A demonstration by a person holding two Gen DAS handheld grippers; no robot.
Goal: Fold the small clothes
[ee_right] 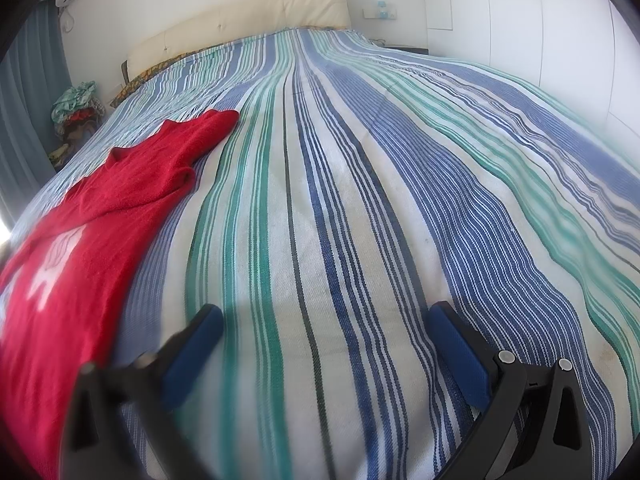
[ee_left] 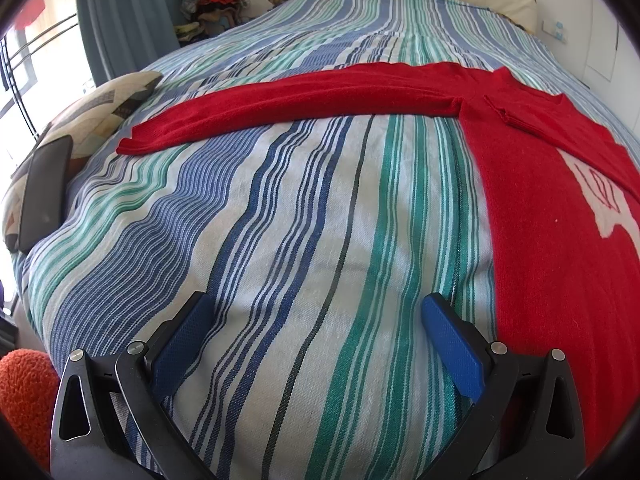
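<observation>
On striped bed: red sweater lying flat, at 2 o'clock from left tool, one sleeve stretched out toward 10 o'clock. Left tool spread wide, grasping nothing, over bare cover. Right tool likewise spread, empty; sweater at its 9 o'clock.

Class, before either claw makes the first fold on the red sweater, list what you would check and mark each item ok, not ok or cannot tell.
1. Left claw open, empty: ok.
2. Right claw open, empty: ok.
3. Red sweater lying flat on the striped bedspread: ok.
4. Long sleeve stretched out straight: ok.
5. Other sleeve stretched out: not ok, bunched.
6. Hem straight: cannot tell, out of view.
</observation>
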